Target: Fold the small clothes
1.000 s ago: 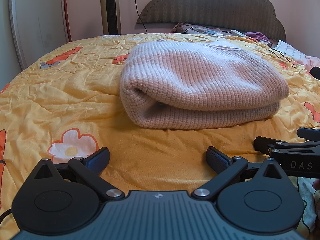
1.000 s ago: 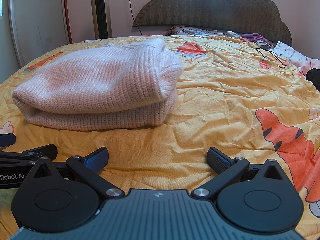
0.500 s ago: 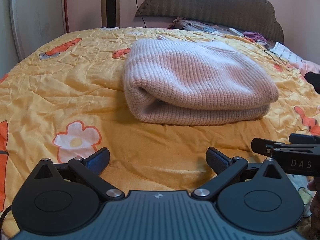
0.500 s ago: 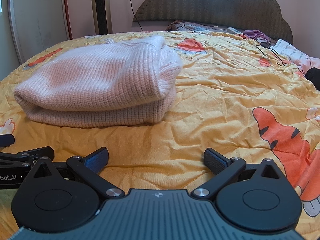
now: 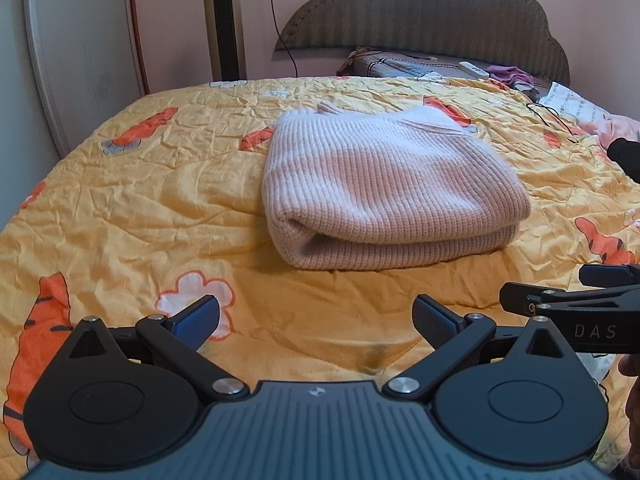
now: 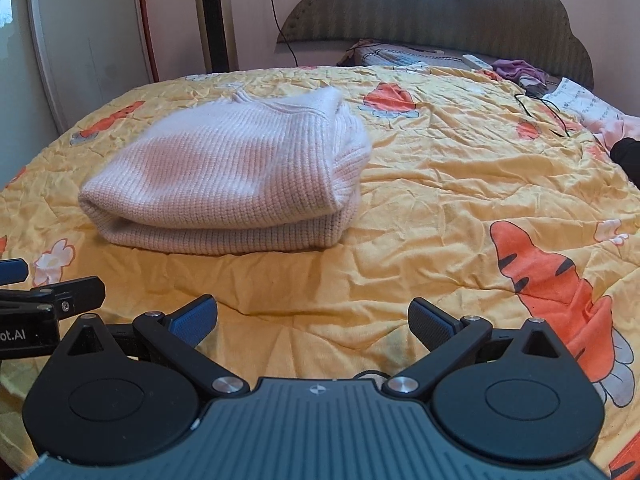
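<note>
Gaping wide, both claws (image 5: 316, 318) (image 6: 312, 316) empty, untouching.

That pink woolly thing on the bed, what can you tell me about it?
The pink sweater is a pale, ribbed knit, thick and soft-looking. It lies folded into a compact bundle, with a rounded fold facing the cameras and layers stacked beneath. It rests on the yellow bedspread near the middle of the bed. Nothing else touches it.
</note>
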Demonstrator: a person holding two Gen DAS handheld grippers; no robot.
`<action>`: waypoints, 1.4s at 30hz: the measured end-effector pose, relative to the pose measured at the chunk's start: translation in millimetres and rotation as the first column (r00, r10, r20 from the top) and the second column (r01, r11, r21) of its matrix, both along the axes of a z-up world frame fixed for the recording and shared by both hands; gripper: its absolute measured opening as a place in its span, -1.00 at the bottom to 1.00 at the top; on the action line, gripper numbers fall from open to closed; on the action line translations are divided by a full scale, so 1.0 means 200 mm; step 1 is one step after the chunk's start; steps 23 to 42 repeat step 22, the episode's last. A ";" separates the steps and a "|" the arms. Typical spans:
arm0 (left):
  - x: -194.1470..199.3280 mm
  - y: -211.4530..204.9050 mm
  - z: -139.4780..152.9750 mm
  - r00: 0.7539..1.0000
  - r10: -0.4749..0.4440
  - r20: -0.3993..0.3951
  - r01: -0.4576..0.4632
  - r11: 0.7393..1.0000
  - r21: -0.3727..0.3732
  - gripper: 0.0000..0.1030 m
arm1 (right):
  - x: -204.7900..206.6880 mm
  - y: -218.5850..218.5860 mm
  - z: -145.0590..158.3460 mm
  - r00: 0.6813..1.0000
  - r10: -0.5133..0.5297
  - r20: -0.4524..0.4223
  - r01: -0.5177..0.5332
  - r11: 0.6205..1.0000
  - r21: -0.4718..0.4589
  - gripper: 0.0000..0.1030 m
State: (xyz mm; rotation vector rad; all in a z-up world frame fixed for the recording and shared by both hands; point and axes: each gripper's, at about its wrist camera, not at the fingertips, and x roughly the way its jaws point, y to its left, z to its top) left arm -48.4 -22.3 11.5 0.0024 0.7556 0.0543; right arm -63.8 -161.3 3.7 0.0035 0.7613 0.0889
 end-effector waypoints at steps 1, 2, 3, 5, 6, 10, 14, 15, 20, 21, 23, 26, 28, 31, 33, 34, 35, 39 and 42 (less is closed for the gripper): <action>0.02 0.00 0.01 1.000 0.003 0.002 -0.003 1.000 -0.011 1.00 | 0.01 -0.02 0.01 1.000 0.003 -0.005 -0.003 1.000 0.016 1.00; 0.04 0.01 0.01 1.000 0.007 0.002 -0.007 1.000 -0.021 1.00 | 0.03 -0.02 0.01 1.000 0.004 -0.008 -0.004 1.000 0.022 1.00; 0.06 0.01 0.01 1.000 0.008 -0.001 -0.008 1.000 -0.030 1.00 | 0.05 -0.03 0.02 1.000 0.007 -0.008 -0.006 1.000 0.022 1.00; 0.11 0.01 -0.01 1.000 0.006 -0.023 -0.007 0.998 -0.056 1.00 | 0.08 -0.03 0.02 1.000 0.012 -0.001 -0.012 1.000 0.006 1.00; 0.13 0.01 -0.02 0.999 0.008 -0.036 -0.011 0.998 -0.067 1.00 | 0.10 -0.02 0.02 1.000 0.008 -0.001 -0.008 1.000 -0.007 1.00; 0.17 0.00 -0.07 0.999 0.011 -0.046 -0.014 0.996 -0.083 1.00 | 0.16 -0.04 -0.02 1.000 0.011 -0.020 -0.010 1.000 0.012 1.00; 0.13 -0.03 -0.07 0.999 0.050 0.008 -0.050 0.998 -0.049 0.99 | 0.20 -0.04 -0.06 0.999 0.011 -0.039 -0.010 1.000 0.025 1.00; 0.13 -0.03 -0.08 0.999 0.048 0.011 -0.048 0.998 -0.041 0.99 | 0.21 -0.05 -0.07 0.999 0.010 -0.049 -0.008 0.999 0.033 1.00; 0.16 0.00 -0.09 0.999 0.024 -0.040 -0.027 0.995 -0.092 0.99 | 0.25 -0.05 -0.12 0.997 0.003 -0.075 0.000 0.999 0.037 1.00; 0.17 0.00 -0.09 0.998 0.010 -0.056 -0.015 0.995 -0.098 0.99 | 0.25 -0.05 -0.12 0.997 0.001 -0.077 0.002 0.999 0.037 1.00; 0.17 0.00 -0.09 0.998 -0.003 -0.060 -0.003 0.994 -0.109 1.00 | 0.26 -0.05 -0.12 0.997 0.000 -0.077 0.003 0.999 0.038 1.00; 0.17 0.00 -0.09 0.998 -0.003 -0.060 -0.003 0.994 -0.109 1.00 | 0.26 -0.05 -0.12 0.997 0.000 -0.077 0.003 0.999 0.038 1.00; 0.17 0.00 -0.09 0.998 -0.003 -0.060 -0.003 0.994 -0.109 1.00 | 0.26 -0.05 -0.12 0.997 0.000 -0.077 0.003 0.999 0.038 1.00; 0.17 0.00 -0.09 0.998 -0.003 -0.060 -0.003 0.994 -0.109 1.00 | 0.26 -0.05 -0.12 0.997 0.000 -0.077 0.003 0.999 0.038 1.00; 0.17 0.00 -0.09 0.998 -0.003 -0.060 -0.003 0.994 -0.109 1.00 | 0.26 -0.05 -0.12 0.997 0.000 -0.077 0.003 0.999 0.038 1.00; 0.17 0.00 -0.09 0.998 -0.003 -0.060 -0.003 0.994 -0.109 1.00 | 0.26 -0.05 -0.12 0.997 0.000 -0.077 0.003 0.999 0.038 1.00; 0.17 0.00 -0.09 0.998 -0.003 -0.060 -0.003 0.994 -0.109 1.00 | 0.26 -0.05 -0.12 0.997 0.000 -0.077 0.003 0.999 0.038 1.00; 0.17 0.00 -0.09 0.998 -0.003 -0.060 -0.003 0.994 -0.109 1.00 | 0.26 -0.05 -0.12 0.997 0.000 -0.077 0.003 0.999 0.038 1.00; 0.17 0.00 -0.09 0.998 -0.003 -0.060 -0.003 0.994 -0.109 1.00 | 0.26 -0.05 -0.12 0.997 0.000 -0.077 0.003 0.999 0.038 1.00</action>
